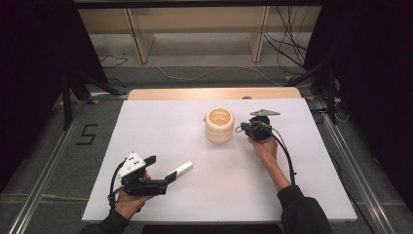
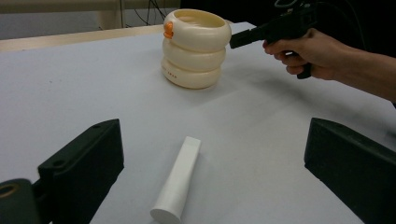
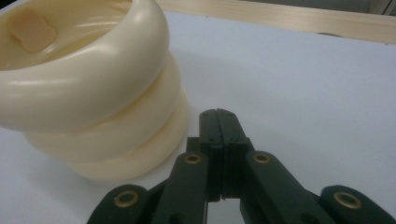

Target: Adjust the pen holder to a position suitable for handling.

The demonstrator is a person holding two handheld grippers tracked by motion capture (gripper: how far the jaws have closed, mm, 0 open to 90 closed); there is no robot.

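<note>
A cream holder (image 1: 219, 125) made of three stacked rings stands upright on the white table (image 1: 160, 126), a little behind its middle. It has an orange knob (image 2: 168, 30) on its rim. My right gripper (image 1: 242, 128) is shut with nothing between its jaws, and its tip (image 3: 219, 116) sits close beside the holder (image 3: 88, 93) on the right. A white tube (image 1: 181, 169) lies flat near the front left. My left gripper (image 1: 161, 167) is open wide, and the tube (image 2: 180, 179) lies on the table between its jaws without touching them.
A wooden strip (image 1: 214, 93) runs along the table's far edge. Behind it, cables (image 1: 204, 73) trail across the floor under a wooden shelf frame (image 1: 141, 39). Metal rails (image 1: 48, 161) flank the table. Bare white surface lies between the tube and the holder (image 2: 195, 46).
</note>
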